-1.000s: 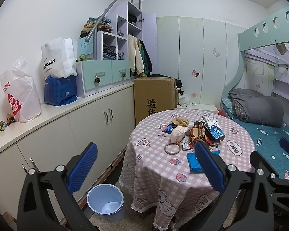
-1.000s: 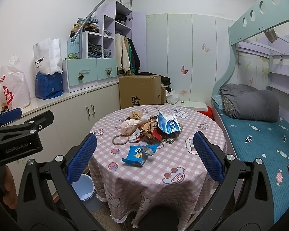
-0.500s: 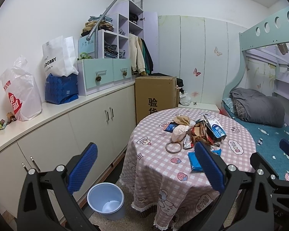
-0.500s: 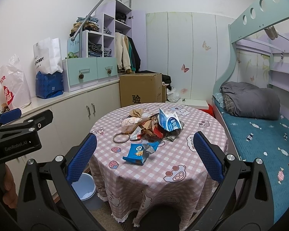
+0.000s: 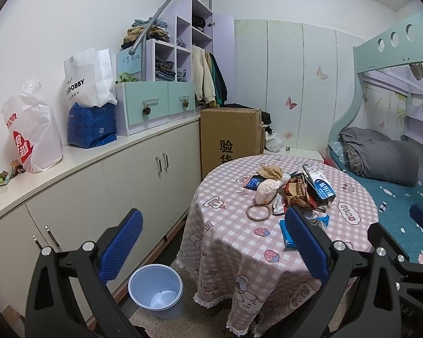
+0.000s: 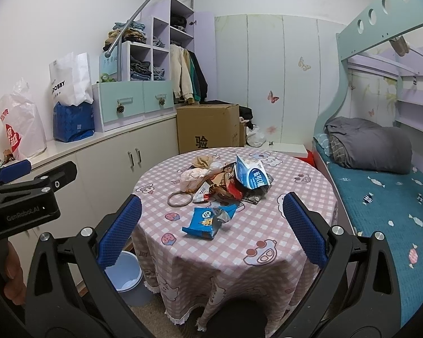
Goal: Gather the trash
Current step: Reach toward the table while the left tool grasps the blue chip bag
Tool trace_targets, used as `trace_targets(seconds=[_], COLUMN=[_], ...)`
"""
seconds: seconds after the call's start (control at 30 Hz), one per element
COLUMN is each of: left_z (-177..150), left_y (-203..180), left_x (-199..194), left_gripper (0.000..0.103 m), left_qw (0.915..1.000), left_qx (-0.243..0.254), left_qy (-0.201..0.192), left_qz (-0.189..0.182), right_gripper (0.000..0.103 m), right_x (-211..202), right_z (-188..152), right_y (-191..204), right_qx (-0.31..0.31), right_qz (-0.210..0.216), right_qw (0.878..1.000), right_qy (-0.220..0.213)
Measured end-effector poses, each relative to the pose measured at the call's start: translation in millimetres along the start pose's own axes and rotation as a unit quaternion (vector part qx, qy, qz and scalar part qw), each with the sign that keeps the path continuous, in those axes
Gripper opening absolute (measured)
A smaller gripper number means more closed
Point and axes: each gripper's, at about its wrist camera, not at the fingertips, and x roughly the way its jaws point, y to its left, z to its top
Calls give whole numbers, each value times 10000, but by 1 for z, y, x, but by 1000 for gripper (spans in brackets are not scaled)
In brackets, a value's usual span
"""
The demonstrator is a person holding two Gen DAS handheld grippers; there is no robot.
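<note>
Trash heap on round counter, both hand-held grippers spread and empty

Grippers first, nearest the lenses. Left hand-held gripper [image 5: 211,242]: blue-padded fingers spread wide, nothing between them, held off the near-left edge of the round counter [image 5: 239,242]. Right hand-held gripper [image 6: 211,228]: fingers likewise wide apart and empty, facing the counter head-on. In the right wrist view the left hand-held gripper shows at the left edge, a person's hand [image 6: 12,273] wrapped around its grip.

Floor, just left of the counter's skirt: light blue trash bin [image 5: 155,290], upright, open-topped, with something pale at the bottom.

Counter top, under a pink checked tablecloth. Nearest the front edge, a blue snack wrapper [image 6: 204,221], torn open, lying apart from the rest. Just behind it to the left, a tan ring [image 6: 179,199] lying flat. Behind that, near the counter's middle, the main trash pile [image 6: 225,183]: crumpled brown and red wrappers, a pinkish plastic bag [image 6: 193,177] on its left side, a brown crumpled wad behind, and a torn blue-and-white carton [image 6: 249,176] tilted up on its right side.

Farther back: a cardboard box [image 6: 208,129] on the floor beyond the counter. Along the left wall, white cabinets carrying a white plastic bag with red print [image 5: 31,132], a blue bag and a white paper bag. To the right, a bunk bed with a grey duvet [image 6: 369,145] bundled on the teal mattress.
</note>
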Motion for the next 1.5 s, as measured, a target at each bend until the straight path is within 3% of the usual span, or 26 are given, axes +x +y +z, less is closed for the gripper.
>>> trace_targets(seconds=[0.33,0.6,0.97,1.1,1.3,1.43,1.5], left_z=[-5,-13,-35,-40,-48,-55,-57], left_y=[3,-5,-48,-77,-116,-127,-131], left_x=[19,52,121,144,171,191,197], left_gripper=[99,99,99,99,99,98,87], left_qw=[9998,9988,9900,9802,9722,9678,9672], left_qx=[-24,39,255,368,626,659,720], left_qy=[198,489,1092,1375,1627,1842,1881], left_qz=[69,28,-850,-1380,-1563,-1587,-1546], right_gripper=[98,98,98,98,98,98,98], right_x=[21,60,105,111,120,129,132], right_z=[-3,-19,-41,-46,-51,-53,-54], right_y=[-6,-25,-74,-92,-115,-127,-128], right_qx=[202,494,831,1034,1225,1316,1303], right_qz=[112,210,-285,-486,-766,-685,-636], right_qw=[9995,9960,9903,9878,9837,9826,9830], right_qy=[225,720,1077,1054,1073,1117,1125])
